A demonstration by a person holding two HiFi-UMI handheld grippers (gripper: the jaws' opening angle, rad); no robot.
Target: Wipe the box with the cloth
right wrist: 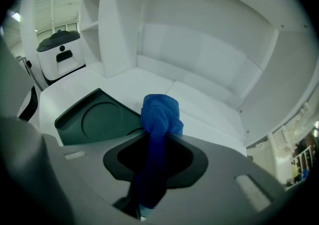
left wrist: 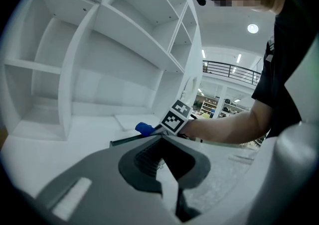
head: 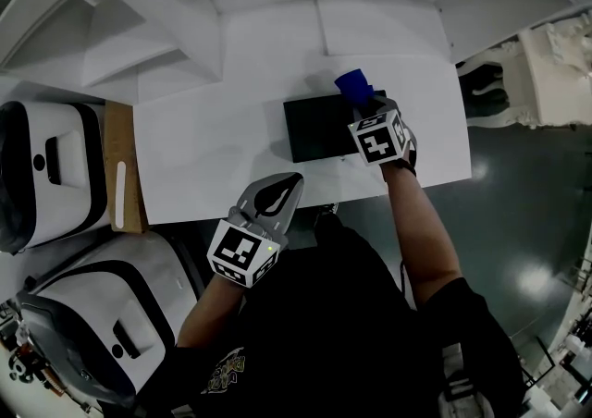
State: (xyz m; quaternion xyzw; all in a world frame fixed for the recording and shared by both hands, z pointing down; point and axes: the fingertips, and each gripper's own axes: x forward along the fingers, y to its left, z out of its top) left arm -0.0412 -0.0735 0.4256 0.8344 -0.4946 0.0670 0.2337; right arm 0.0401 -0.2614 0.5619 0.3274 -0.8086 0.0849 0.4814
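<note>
Right gripper (right wrist: 158,139), mine, pinches blue cloth (right wrist: 159,112); only its view shows box's (right wrist: 89,119) round recess. My left gripper (left wrist: 163,138): jaws together, empty.

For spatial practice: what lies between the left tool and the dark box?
Nothing; the head view shows only bare white table between left tool and dark box.

Looks past the left gripper (left wrist: 163,144), jaws together on nothing, to the dark box (left wrist: 130,140) on the white table (left wrist: 60,144); finds the blue cloth (left wrist: 144,129) just above the box, at the right gripper (left wrist: 155,129), with white shelves (left wrist: 124,35) behind the box
</note>
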